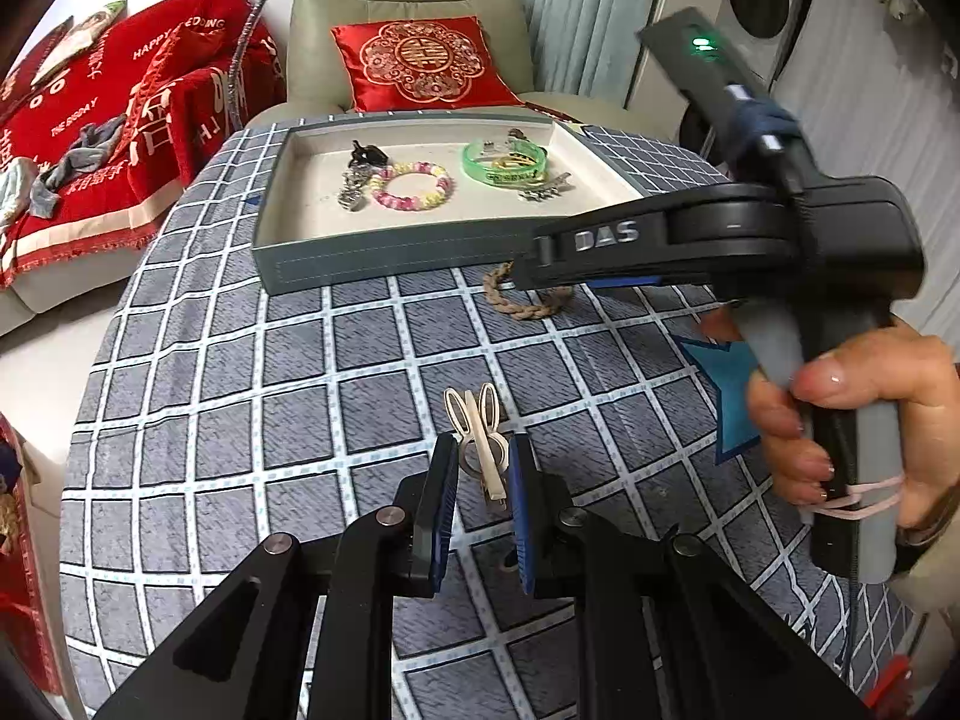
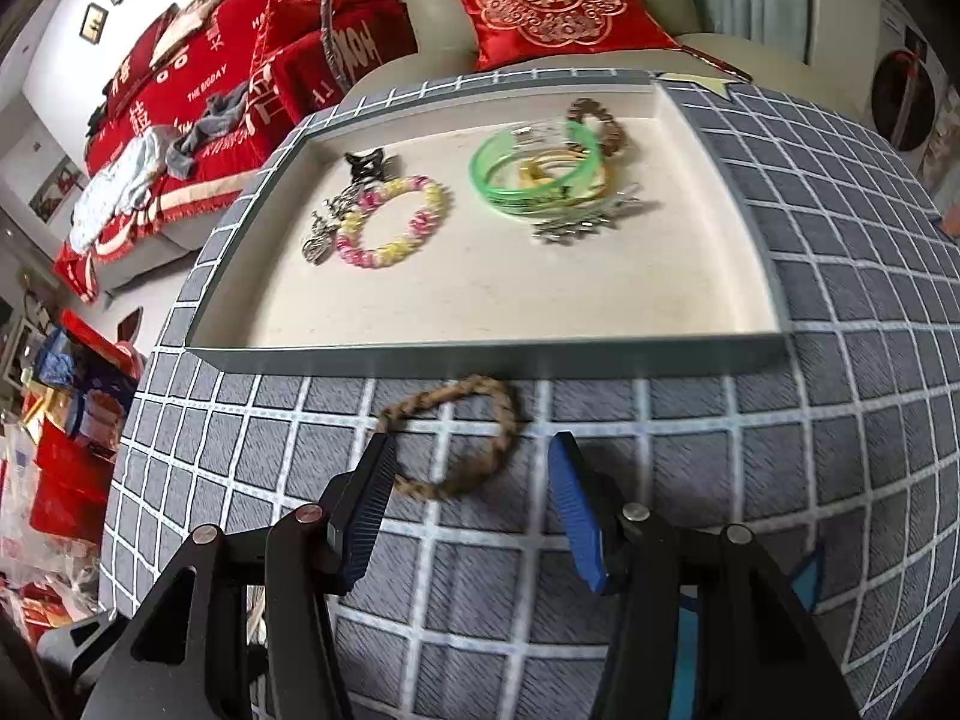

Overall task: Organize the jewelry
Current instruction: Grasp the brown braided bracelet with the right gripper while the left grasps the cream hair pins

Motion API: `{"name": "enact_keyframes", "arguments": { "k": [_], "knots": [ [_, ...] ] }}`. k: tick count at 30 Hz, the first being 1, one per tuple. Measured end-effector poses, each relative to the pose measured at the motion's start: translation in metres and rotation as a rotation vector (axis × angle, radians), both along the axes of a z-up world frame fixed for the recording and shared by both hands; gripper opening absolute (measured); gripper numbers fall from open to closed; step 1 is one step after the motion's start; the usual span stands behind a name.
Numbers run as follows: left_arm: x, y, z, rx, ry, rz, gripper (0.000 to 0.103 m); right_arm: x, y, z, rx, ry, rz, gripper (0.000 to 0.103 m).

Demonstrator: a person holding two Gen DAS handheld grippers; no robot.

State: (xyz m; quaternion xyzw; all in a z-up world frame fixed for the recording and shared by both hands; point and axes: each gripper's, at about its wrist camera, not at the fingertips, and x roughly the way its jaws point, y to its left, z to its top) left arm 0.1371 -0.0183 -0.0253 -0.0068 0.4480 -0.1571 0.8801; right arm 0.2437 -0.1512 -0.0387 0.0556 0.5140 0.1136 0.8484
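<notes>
1. Right wrist view: the braid [image 2: 462, 438] lies on the cloth [image 2: 780, 480] just before the tray [image 2: 480, 354]. It looks soft, light and bendy. Pinch one side of the loop.
2. The right gripper [image 2: 474, 486] is wide open around it, not holding.
3. The left gripper [image 1: 483, 474] has its jaws nearly closed around the clip [image 1: 480, 444], which looks stiff, thin and light. I cannot tell if they squeeze it.
4. The tray holds beads [image 2: 390, 222] and a green bangle [image 2: 534, 174].

Braided tan bracelet [image 2: 462, 438] lies flat before the tray [image 2: 480, 354]; cream hairclip [image 1: 480, 438] nearby
</notes>
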Motion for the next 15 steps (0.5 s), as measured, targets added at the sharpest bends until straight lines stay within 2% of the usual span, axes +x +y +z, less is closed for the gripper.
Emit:
{"name": "enact_keyframes", "arguments": {
  "k": [1, 2, 3, 7, 8, 9, 10, 11, 12, 13, 15],
  "knots": [
    [0.0, 0.002, 0.0, 0.0, -0.002, 0.004, 0.032, 0.003, 0.007, -0.001, -0.017, 0.004, 0.006, 0.061],
    [-0.001, 0.005, 0.0, -0.002, -0.004, 0.008, 0.032, 0.004, 0.011, -0.002, -0.033, 0.008, 0.009, 0.07],
    [-0.002, 0.008, 0.001, -0.005, -0.005, 0.011, 0.032, 0.005, 0.016, -0.004, -0.044, 0.012, 0.013, 0.073],
    [0.0, 0.018, 0.0, -0.005, -0.009, 0.023, 0.032, 0.004, 0.037, -0.009, -0.146, -0.008, 0.04, 0.075],
    [0.002, 0.019, -0.001, -0.007, -0.007, 0.026, 0.032, 0.003, 0.04, -0.009, -0.175, -0.012, 0.046, 0.072],
    [0.003, 0.021, -0.001, -0.01, -0.004, 0.029, 0.032, 0.002, 0.043, -0.01, -0.198, -0.017, 0.049, 0.067],
    [0.003, 0.022, -0.001, -0.013, -0.004, 0.032, 0.032, -0.001, 0.046, -0.009, -0.231, -0.034, 0.052, 0.05],
    [0.004, 0.023, -0.002, -0.016, -0.002, 0.034, 0.032, -0.002, 0.046, -0.008, -0.219, -0.036, 0.055, 0.029],
    [0.004, 0.024, -0.002, -0.02, -0.001, 0.034, 0.032, -0.003, 0.045, -0.006, -0.215, -0.033, 0.05, 0.019],
    [0.005, 0.024, -0.003, -0.025, 0.001, 0.034, 0.032, -0.003, 0.044, -0.005, -0.208, -0.024, 0.045, 0.014],
    [0.005, 0.024, -0.002, -0.03, -0.002, 0.033, 0.032, -0.005, 0.038, -0.004, -0.183, -0.015, 0.035, 0.012]
  ]
}}
